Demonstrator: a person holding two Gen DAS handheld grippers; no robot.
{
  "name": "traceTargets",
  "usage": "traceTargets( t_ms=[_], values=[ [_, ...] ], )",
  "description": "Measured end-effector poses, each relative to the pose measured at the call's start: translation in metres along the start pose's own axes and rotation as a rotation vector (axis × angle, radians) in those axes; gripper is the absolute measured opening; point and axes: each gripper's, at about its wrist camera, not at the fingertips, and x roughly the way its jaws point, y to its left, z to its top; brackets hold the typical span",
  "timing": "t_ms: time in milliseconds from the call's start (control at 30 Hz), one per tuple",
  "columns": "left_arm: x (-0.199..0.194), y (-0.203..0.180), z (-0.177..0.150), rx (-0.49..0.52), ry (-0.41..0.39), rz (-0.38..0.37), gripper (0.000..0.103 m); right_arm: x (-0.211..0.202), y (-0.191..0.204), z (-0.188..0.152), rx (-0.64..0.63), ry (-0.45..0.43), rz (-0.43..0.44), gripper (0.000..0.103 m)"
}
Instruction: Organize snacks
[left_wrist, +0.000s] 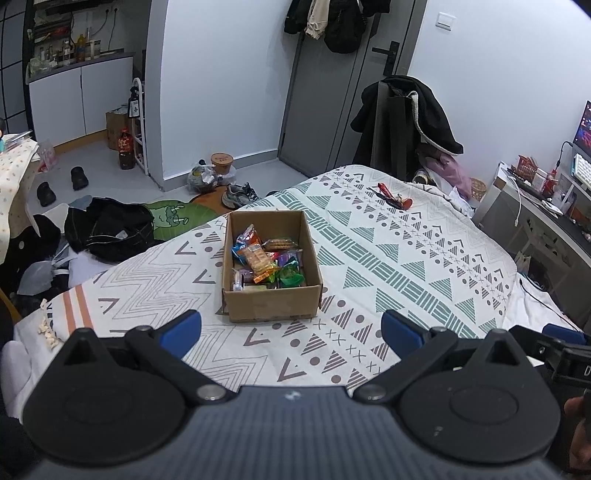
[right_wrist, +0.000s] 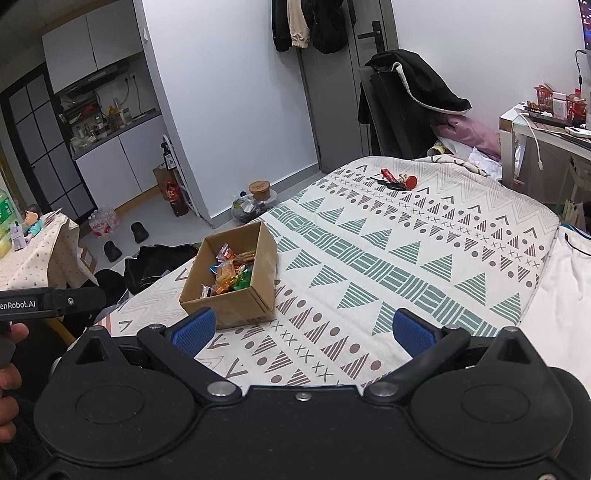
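Note:
An open cardboard box (left_wrist: 271, 304) stands on the patterned bed cover (left_wrist: 388, 258), filled with several wrapped snacks (left_wrist: 266, 264) in orange, green and purple packets. My left gripper (left_wrist: 291, 332) hovers open just in front of the box, nothing between its blue pads. In the right wrist view the same box (right_wrist: 236, 308) sits ahead to the left with its snacks (right_wrist: 231, 277) showing, and my right gripper (right_wrist: 303, 332) is open and empty, its left pad close to the box's near corner.
A red keychain with keys (left_wrist: 393, 197) lies near the far end of the bed (right_wrist: 397, 182). A black bag (left_wrist: 110, 229) and shoes lie on the floor to the left. A chair draped with a black coat (left_wrist: 406, 118) and a desk (left_wrist: 535, 206) stand on the right.

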Motion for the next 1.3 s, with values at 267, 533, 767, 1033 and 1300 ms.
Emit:
traceTargets(
  t_ms=[267, 533, 767, 1033, 1300],
  values=[
    [0.0, -0.001, -0.001, 0.006, 0.001, 0.0, 0.103, -0.001, 0.001, 0.001, 0.0, -0.001, 0.002, 0.103],
    [0.0, -0.002, -0.002, 0.009, 0.003, -0.001, 0.103, -0.002, 0.001, 0.001, 0.003, 0.003, 0.001, 0.103],
    [0.001, -0.003, -0.003, 0.01, 0.004, 0.0, 0.103, 0.0, 0.0, 0.0, 0.017, 0.008, -0.002, 0.103],
    [0.009, -0.001, -0.009, 0.002, 0.006, -0.022, 0.103, 0.003, -0.001, -0.001, 0.023, 0.013, -0.014, 0.103],
    [0.011, -0.007, -0.007, 0.031, -0.023, -0.036, 0.103, 0.006, -0.003, -0.004, 0.028, 0.019, -0.016, 0.103]
  ],
)
